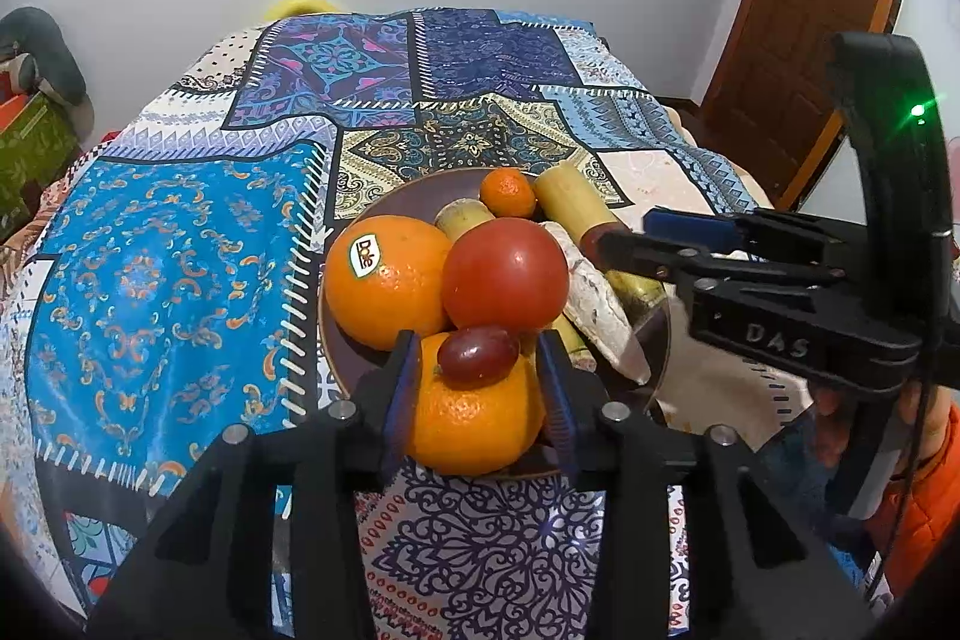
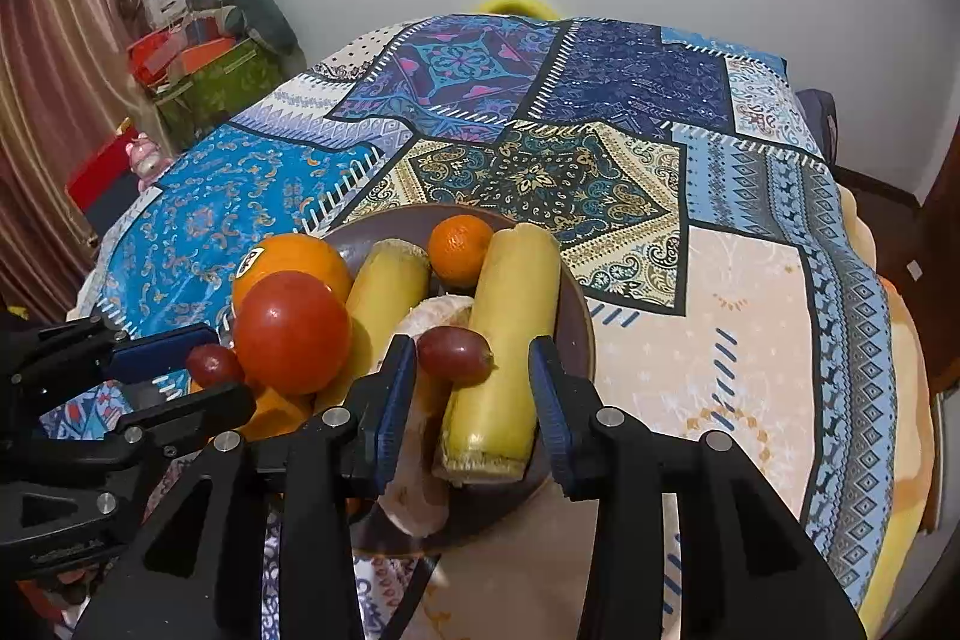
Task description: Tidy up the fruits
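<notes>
Left wrist view — left claw released around a grape; right claw likewise, another grape.

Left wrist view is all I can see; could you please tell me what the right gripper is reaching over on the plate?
Observer: A second grape lies on the long yellow stalk, between the fingers of the right gripper.
Operator: Thank you. Is that grape gripped?
Observer: No. The jaws are open, and there is a clear gap between the grape and the finger on the picture's right.
Operator: Does the stalk sit fully on the plate?
Observer: Its near cut end stops just inside the near rim of the plate.
</notes>
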